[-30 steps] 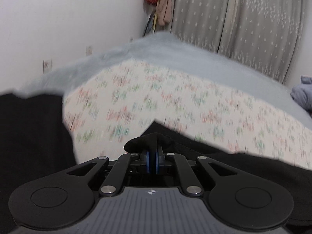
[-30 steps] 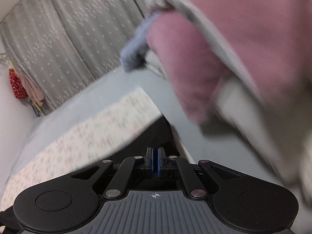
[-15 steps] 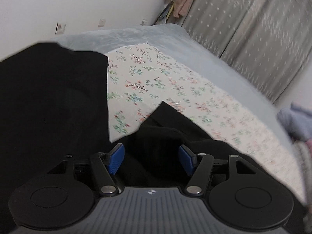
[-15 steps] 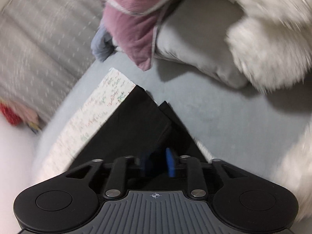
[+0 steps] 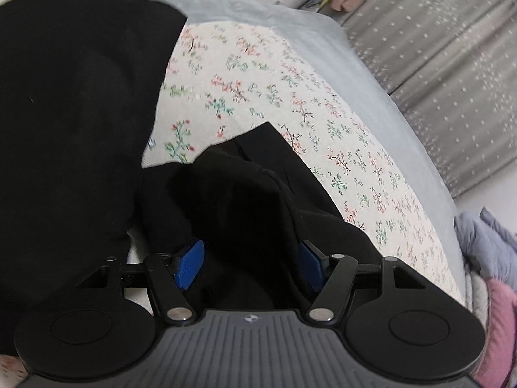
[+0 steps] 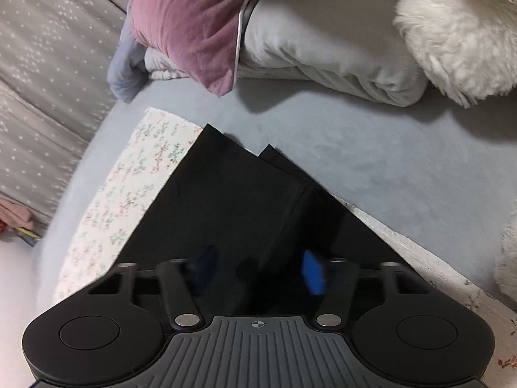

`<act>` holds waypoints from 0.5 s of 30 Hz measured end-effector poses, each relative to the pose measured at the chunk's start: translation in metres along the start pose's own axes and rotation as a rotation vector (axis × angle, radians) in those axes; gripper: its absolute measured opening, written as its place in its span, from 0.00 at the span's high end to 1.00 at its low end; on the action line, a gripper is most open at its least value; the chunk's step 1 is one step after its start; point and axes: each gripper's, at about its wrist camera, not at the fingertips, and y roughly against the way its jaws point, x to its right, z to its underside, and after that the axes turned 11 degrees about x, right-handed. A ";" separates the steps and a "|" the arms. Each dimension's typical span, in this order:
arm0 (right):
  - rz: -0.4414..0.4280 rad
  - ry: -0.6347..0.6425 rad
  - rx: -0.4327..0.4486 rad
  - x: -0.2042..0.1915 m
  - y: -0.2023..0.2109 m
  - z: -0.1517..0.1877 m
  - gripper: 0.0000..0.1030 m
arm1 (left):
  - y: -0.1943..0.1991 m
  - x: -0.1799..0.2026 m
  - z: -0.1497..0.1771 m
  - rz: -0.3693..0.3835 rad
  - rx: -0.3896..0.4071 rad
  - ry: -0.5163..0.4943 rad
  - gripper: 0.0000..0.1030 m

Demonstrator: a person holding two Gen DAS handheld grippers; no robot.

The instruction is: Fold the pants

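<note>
The black pants (image 5: 245, 200) lie on a floral cloth (image 5: 258, 90) on the bed. In the left wrist view a rumpled fold of them sits between my open left gripper (image 5: 248, 263), and a large black part (image 5: 71, 103) fills the left side. In the right wrist view the pant legs (image 6: 226, 200) lie flat, their two hem ends pointing toward the pillows. My right gripper (image 6: 258, 271) is open just above them, holding nothing.
A pink pillow (image 6: 190, 26), a grey folded duvet (image 6: 323, 42) and a white fluffy item (image 6: 458, 32) lie at the bed's head. Grey curtains (image 5: 446, 51) hang beyond the blue-grey bed sheet (image 6: 371, 161). A blue-grey garment (image 5: 484, 242) lies at right.
Both grippers were shut on the pants a second ago and have opened, letting the fabric go. The pants now lie on the cloth; both cameras tilted downward.
</note>
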 end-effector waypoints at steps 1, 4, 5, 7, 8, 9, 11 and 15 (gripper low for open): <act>0.004 -0.003 0.000 0.001 -0.003 0.002 0.72 | -0.001 0.001 0.000 0.008 0.004 0.020 0.23; 0.004 -0.009 0.011 0.007 -0.007 0.008 0.77 | -0.007 0.013 -0.004 0.035 0.020 0.056 0.21; 0.001 -0.013 0.012 0.009 -0.007 0.008 0.77 | -0.010 0.018 -0.005 0.040 0.020 0.060 0.17; -0.010 -0.033 0.009 0.012 -0.006 0.006 0.77 | -0.018 0.029 -0.005 0.024 0.009 0.056 0.09; -0.017 -0.045 0.007 0.014 -0.006 0.005 0.77 | -0.025 0.034 -0.005 0.000 0.006 0.043 0.06; -0.021 -0.055 0.005 0.016 -0.007 0.005 0.77 | -0.033 0.038 -0.005 -0.038 0.003 0.025 0.06; -0.024 -0.047 0.005 0.016 -0.006 0.005 0.85 | -0.045 0.040 -0.007 -0.131 0.000 -0.003 0.54; -0.046 0.015 0.010 0.010 -0.006 0.003 0.97 | -0.038 0.034 -0.024 -0.114 0.022 -0.021 0.84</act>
